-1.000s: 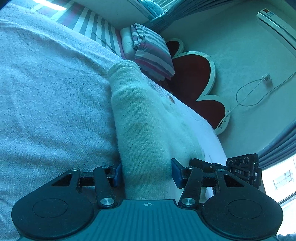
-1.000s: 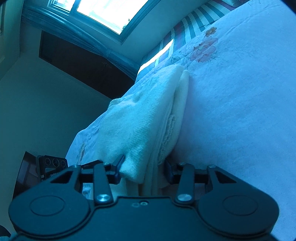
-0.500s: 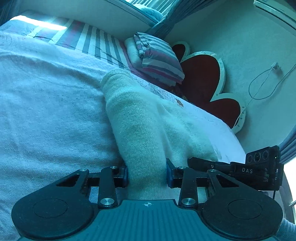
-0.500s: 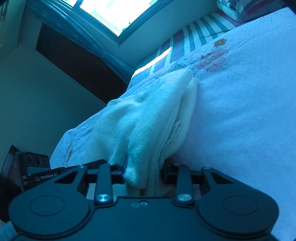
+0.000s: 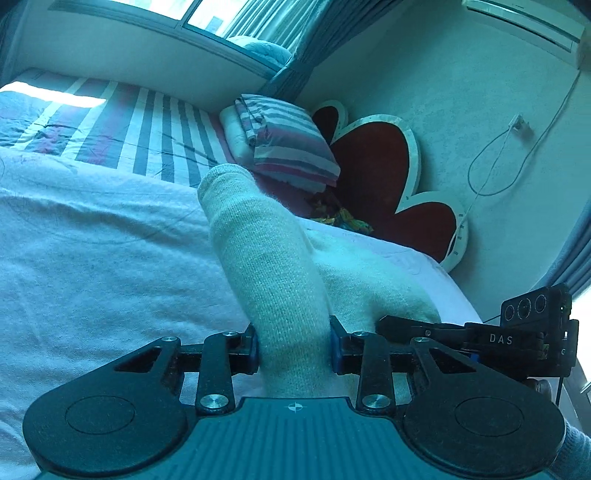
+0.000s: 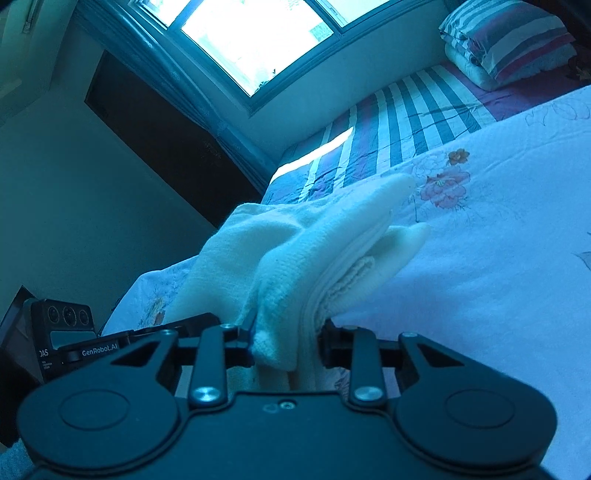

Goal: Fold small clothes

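Observation:
A cream knitted garment (image 5: 273,266) lies folded on the pale floral bedspread (image 5: 92,258). My left gripper (image 5: 293,347) is shut on one end of it, a thick fold squeezed between the blue pads and lifted off the bed. My right gripper (image 6: 284,341) is shut on the other end of the garment (image 6: 306,251), where several layers bunch between the pads. The right gripper shows in the left wrist view (image 5: 480,339), close beside the left one. The left gripper shows at the left edge of the right wrist view (image 6: 74,343).
A striped sheet (image 5: 147,125) and a folded striped quilt on a pillow (image 5: 288,140) lie at the head of the bed. A red heart-shaped headboard (image 5: 376,173) stands against the wall. A window (image 6: 266,33) and a dark doorway (image 6: 162,133) are beyond the bed.
Both grippers closed tighter on the garment's ends and lifted them off the bed. The views tilted up, showing more of the window and headboard.

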Tool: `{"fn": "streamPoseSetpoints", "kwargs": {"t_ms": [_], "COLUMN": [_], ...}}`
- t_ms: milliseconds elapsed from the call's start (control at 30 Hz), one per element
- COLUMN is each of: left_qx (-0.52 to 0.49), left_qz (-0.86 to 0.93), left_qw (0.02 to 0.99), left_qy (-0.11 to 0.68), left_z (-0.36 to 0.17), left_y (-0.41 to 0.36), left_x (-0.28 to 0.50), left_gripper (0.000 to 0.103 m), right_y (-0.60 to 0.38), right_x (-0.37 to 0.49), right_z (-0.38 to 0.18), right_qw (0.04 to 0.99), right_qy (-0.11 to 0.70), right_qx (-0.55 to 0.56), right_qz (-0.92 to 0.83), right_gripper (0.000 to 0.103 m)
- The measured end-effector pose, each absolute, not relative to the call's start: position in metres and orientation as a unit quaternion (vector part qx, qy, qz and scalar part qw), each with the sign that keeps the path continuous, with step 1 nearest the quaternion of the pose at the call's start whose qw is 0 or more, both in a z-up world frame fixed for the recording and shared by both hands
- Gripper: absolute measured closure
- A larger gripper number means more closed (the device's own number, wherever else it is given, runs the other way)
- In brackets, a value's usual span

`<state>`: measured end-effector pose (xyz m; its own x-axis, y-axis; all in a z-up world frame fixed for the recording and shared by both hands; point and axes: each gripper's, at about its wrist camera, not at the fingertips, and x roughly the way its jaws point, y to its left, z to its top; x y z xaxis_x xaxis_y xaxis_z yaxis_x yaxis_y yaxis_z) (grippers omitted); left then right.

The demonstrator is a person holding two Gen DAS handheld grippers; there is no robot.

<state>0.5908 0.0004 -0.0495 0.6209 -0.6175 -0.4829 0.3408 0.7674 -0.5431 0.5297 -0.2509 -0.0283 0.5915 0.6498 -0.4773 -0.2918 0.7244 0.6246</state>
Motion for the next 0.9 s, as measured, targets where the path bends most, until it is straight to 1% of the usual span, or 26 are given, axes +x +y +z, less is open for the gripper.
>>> {"fn": "streamPoseSetpoints", "kwargs": {"t_ms": [167,267,400,533,733,900], "left_qx": [-0.195,-0.192,-0.192,-0.192,-0.197,-0.229], "left_qz": [-0.281,-0.277,-0.264,-0.245,-0.214,-0.178], "left_qw": [0.881,0.886,0.892,0.896,0.895,0.874], "left_qy": [0.326,0.318,0.313,0.318,0.339,0.390], "left_z": [-0.027,-0.014,-0.001,-0.001,-0.023,-0.081], "left_y": [0.018,0.043,0.086,0.136,0.208,0.255], "left_x": [0.576,0.561,0.541,0.523,0.502,0.499], "left_gripper": [0.069,0.069,0.069,0.069,0.069,0.069], "right_y": [-0.231,-0.208,-0.166,-0.117,-0.043,0.003], "right_x": [0.517,0.511,0.507,0.503,0.505,0.508], "right_z": [-0.008,0.003,0.011,0.008,-0.018,-0.071], "right_qw": [0.862,0.862,0.858,0.849,0.829,0.795], "right_qy": [0.348,0.345,0.345,0.353,0.380,0.433], "right_qx": [0.244,0.240,0.234,0.234,0.238,0.277], "right_qz": [0.276,0.284,0.300,0.316,0.335,0.321], "right_gripper": [0.073,0.073,0.073,0.073,0.073,0.073]}}
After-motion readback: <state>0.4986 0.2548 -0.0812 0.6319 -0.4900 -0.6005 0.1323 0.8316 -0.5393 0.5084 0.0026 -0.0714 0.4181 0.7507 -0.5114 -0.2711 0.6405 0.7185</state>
